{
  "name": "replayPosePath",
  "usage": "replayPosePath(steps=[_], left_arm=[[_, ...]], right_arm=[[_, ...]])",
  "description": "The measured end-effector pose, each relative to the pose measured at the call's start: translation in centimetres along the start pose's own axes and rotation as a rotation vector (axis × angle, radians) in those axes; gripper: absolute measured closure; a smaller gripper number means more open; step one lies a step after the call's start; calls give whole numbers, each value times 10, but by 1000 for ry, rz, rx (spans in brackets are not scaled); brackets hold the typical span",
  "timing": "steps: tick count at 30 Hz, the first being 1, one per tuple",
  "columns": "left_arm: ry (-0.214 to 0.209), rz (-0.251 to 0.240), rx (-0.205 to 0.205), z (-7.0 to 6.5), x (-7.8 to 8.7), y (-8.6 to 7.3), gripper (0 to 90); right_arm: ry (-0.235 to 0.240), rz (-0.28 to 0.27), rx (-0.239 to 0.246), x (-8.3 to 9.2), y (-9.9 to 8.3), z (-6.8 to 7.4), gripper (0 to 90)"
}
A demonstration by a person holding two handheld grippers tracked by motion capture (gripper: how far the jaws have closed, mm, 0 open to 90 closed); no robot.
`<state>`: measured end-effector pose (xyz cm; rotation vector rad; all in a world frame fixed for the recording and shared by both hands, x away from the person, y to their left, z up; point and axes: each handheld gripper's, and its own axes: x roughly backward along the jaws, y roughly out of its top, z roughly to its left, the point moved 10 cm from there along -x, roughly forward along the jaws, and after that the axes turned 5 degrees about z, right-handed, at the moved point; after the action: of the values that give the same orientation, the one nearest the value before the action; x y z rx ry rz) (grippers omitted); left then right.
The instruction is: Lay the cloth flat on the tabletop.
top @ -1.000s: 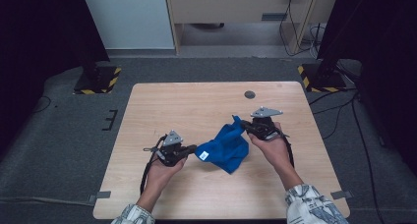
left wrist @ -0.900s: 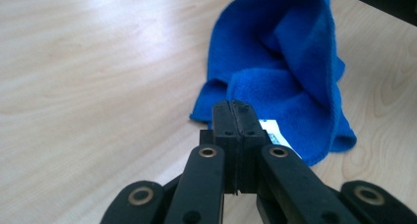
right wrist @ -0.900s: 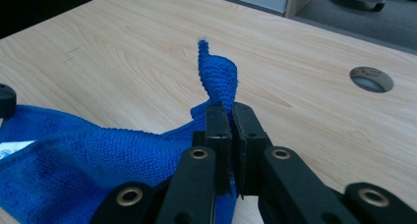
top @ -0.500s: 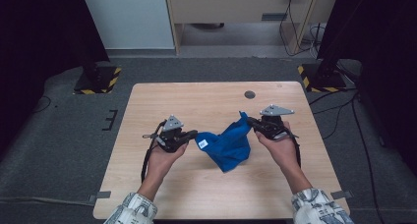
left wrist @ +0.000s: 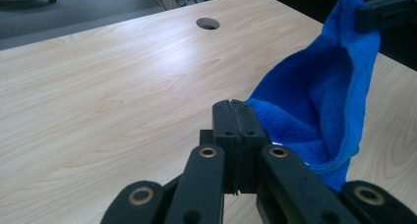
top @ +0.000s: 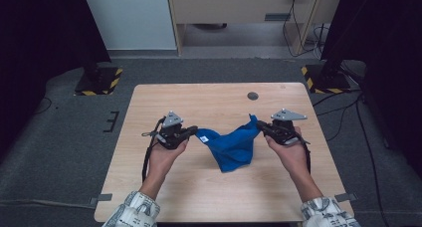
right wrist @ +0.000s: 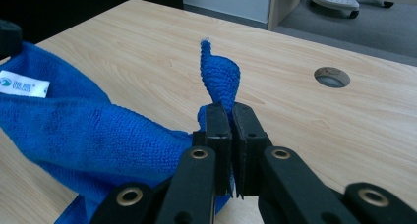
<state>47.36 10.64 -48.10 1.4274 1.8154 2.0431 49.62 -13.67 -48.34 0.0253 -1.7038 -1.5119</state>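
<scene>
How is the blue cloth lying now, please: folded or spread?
Neither: blue cloth hangs bunched between left claw and right claw.

A lab: taped stands [top: 98,81] flank the table [top: 214,100].

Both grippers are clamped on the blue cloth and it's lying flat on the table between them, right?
Not flat. The blue cloth hangs between the left gripper and right gripper, both clamped on it, sagging toward the table, as the high view shows.
</scene>
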Motion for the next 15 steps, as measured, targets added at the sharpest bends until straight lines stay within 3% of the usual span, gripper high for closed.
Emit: replayPosePath(steps=[8, 11, 15], left_arm=[[24, 2, 8, 7, 1, 2, 900], [33, 29, 19, 12, -5, -6, 900], [35, 28, 25, 14, -5, -8, 900]], right_arm=[[0, 17, -8, 1, -11, 3, 871], [11, 71, -13, -9, -33, 9, 870], [18, 94, -21, -18, -47, 11, 871]])
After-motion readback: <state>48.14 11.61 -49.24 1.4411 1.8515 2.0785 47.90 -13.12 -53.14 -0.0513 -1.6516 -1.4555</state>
